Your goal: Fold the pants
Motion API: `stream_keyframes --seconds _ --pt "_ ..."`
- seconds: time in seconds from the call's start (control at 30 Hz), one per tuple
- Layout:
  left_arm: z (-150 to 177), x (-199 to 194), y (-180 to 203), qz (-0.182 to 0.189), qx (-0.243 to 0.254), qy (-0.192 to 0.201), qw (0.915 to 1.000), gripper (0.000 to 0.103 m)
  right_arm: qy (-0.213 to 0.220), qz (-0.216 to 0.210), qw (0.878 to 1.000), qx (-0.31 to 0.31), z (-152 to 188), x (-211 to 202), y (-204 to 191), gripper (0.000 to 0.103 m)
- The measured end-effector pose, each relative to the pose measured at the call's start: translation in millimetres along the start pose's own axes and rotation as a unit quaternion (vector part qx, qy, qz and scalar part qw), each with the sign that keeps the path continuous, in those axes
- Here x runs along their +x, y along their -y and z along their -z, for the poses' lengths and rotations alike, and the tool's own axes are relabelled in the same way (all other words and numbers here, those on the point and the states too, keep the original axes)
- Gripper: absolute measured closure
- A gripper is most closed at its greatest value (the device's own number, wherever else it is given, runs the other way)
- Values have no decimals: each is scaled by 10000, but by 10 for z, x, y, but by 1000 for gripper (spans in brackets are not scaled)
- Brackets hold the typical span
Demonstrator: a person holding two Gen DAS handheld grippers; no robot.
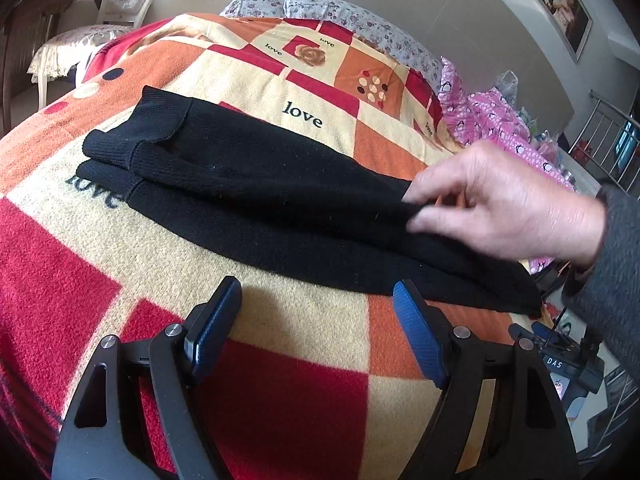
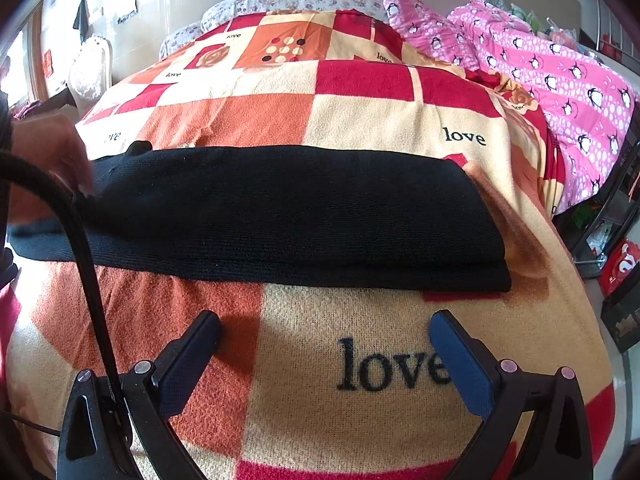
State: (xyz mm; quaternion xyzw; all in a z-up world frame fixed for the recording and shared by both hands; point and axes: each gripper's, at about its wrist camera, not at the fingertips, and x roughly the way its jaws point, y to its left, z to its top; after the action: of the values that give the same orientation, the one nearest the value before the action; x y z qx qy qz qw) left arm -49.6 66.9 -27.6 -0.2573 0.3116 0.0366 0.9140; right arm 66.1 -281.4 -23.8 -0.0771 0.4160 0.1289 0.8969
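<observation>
Black knit pants (image 1: 256, 184) lie lengthwise on the checkered blanket, one leg stacked on the other, cuffs at the far left in the left wrist view. A bare hand (image 1: 508, 204) pinches the upper layer near the pants' right part. My left gripper (image 1: 320, 300) is open and empty, just short of the pants' near edge. In the right wrist view the pants (image 2: 280, 216) lie as a wide band across the bed, and a hand (image 2: 52, 152) touches their left end. My right gripper (image 2: 324, 328) is open and empty, a little short of the near edge.
The red, orange and cream "love" blanket (image 2: 280, 400) covers the bed. A pink penguin quilt (image 2: 560, 80) is heaped at the right side. Floral pillows (image 1: 340, 12) lie at the head. A white chair (image 1: 100, 20) stands far left. A black cable (image 2: 88, 264) crosses the right wrist view.
</observation>
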Motion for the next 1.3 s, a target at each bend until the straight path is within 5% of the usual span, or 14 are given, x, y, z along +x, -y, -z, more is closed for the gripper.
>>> stream_keyframes --seconds 1.17,1.3 --pt "-35 23 5 24 -42 -1 10000 24 -46 5 10000 -6 10 -6 -7 0" --pt "-206 -241 104 507 142 292 9982 24 -28 14 10000 -1 11 -4 -10 0"
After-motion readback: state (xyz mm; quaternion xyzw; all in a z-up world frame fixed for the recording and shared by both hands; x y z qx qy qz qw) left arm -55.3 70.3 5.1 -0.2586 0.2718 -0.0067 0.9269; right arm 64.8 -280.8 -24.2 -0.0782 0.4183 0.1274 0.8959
